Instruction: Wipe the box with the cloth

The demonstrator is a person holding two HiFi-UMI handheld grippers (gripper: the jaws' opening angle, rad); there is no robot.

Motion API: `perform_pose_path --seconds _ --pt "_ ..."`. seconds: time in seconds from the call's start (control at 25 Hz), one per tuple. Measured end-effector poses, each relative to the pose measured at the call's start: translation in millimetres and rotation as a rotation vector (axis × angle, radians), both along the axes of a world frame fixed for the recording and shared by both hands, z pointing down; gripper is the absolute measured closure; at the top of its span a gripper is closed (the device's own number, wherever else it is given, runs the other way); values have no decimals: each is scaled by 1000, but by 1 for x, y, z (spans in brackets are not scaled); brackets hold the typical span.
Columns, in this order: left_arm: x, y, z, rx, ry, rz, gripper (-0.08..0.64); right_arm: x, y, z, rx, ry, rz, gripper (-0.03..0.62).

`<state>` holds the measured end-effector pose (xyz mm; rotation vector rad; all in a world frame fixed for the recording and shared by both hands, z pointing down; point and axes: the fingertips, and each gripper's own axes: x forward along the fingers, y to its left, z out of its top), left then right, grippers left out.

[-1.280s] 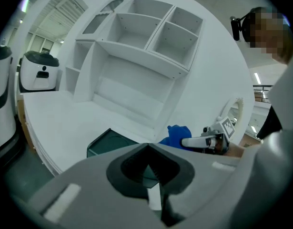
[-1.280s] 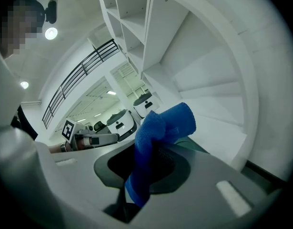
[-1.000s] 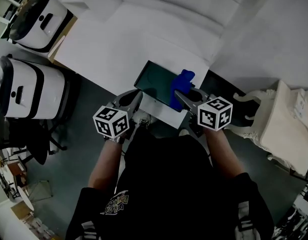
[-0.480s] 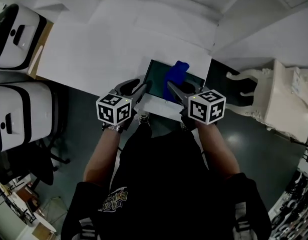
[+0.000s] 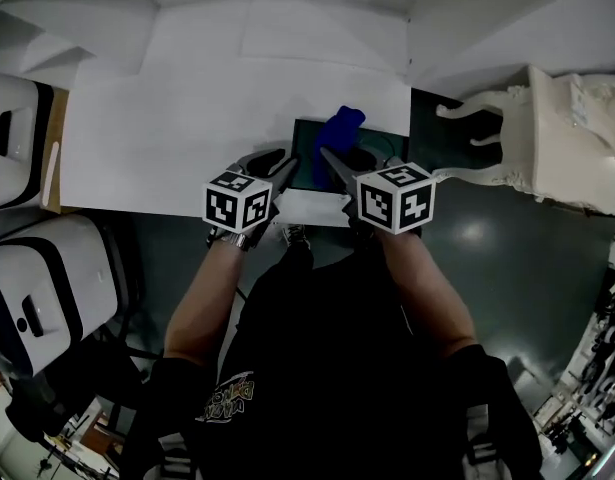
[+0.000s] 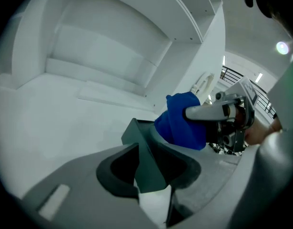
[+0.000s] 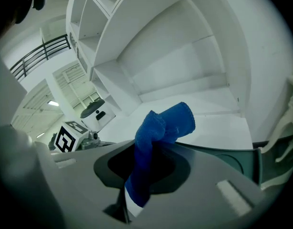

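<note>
A dark green box (image 5: 312, 163) lies at the white table's near edge. In the head view my left gripper (image 5: 289, 167) sits at its near left side; in the left gripper view the jaws are shut on the box's edge (image 6: 147, 163). My right gripper (image 5: 328, 157) is shut on a blue cloth (image 5: 340, 129), which bunches up over the box's far right part. The cloth (image 7: 158, 132) rises out between the jaws in the right gripper view. The cloth (image 6: 182, 120) also shows in the left gripper view, just above the box top. Whether it touches the box is unclear.
The white table (image 5: 187, 118) stretches left and back to a white shelf unit (image 7: 136, 46). White machines (image 5: 32, 278) stand on the floor at the left. A white carved stand (image 5: 547, 133) is at the right. The floor is dark grey.
The two grippers have drawn closer together at the box. The cloth stays held over the box's far right part. The head view has swung, so the table now lies square across it.
</note>
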<state>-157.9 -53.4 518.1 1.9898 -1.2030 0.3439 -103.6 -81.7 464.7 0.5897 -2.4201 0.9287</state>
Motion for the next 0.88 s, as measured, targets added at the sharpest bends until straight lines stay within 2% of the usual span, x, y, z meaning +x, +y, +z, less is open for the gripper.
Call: perform_pose_path --seconds 0.24,0.68,0.88 --pt "8 2 2 -4 92 36 480 -14 -5 12 11 75 44 499" --pt "13 15 3 -12 109 -21 485 -41 -11 38 -11 166 13 499" --pt "13 19 3 -3 102 -16 483 -47 -10 49 6 210 -2 499"
